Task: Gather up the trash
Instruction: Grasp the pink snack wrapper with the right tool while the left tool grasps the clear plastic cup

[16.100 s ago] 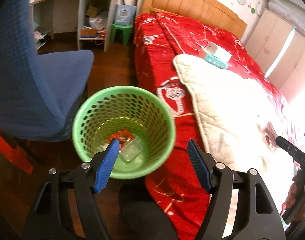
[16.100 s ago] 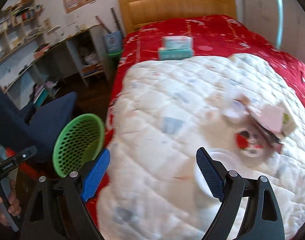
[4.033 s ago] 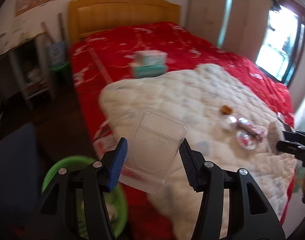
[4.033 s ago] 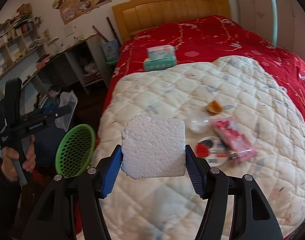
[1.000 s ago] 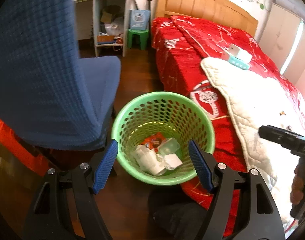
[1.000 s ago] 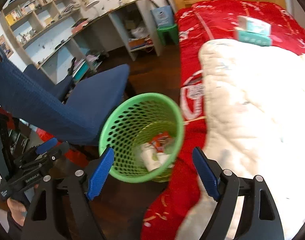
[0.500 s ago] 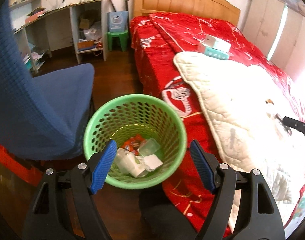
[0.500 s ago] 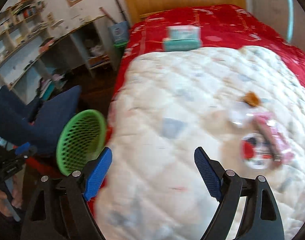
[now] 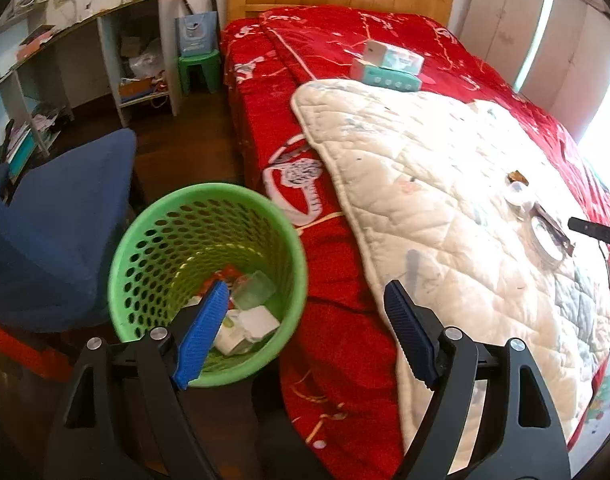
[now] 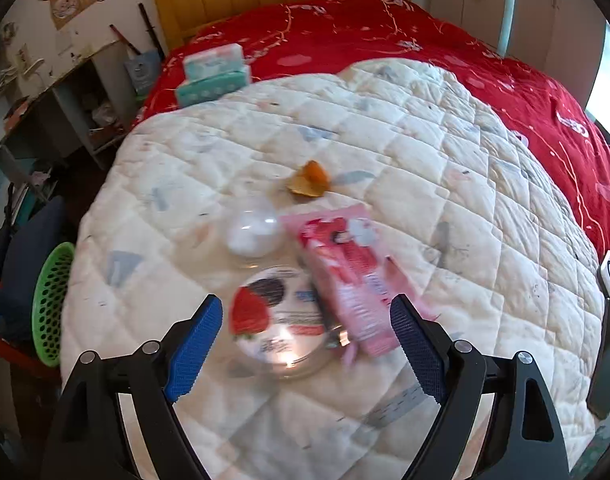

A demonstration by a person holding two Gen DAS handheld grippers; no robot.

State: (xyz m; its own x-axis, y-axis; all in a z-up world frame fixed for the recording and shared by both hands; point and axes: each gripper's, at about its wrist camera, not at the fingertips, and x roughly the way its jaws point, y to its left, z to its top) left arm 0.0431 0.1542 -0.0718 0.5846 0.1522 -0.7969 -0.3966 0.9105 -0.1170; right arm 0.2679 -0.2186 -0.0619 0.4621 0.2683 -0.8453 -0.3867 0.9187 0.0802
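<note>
My right gripper (image 10: 305, 348) has its jaws wide apart with nothing between them; they have just been opening. It looks down on the trash left on the white quilt (image 10: 445, 168). Nearest, framed by the fingers, lies a round clear lid (image 10: 281, 320) with a strawberry picture; its print is too blurred to read. The pink wrapper (image 10: 345, 276) overlaps its right edge, lettering equally unreadable. Just beyond sit a small clear cup (image 10: 253, 232) and an orange peel scrap (image 10: 309, 180).

My left gripper (image 9: 305, 332) is also spread and empty, its jaws having just opened further, above the green basket's (image 9: 145, 240) near rim on the floor beside the bed. The basket already holds several pieces.

I judge I'm between drops, starting the next pickup: lower the right fingers astride the lid or wrapper and close. Farther off, two stacked tissue packs (image 10: 213, 72) rest on the red bedspread (image 10: 345, 32), their print illegible.
</note>
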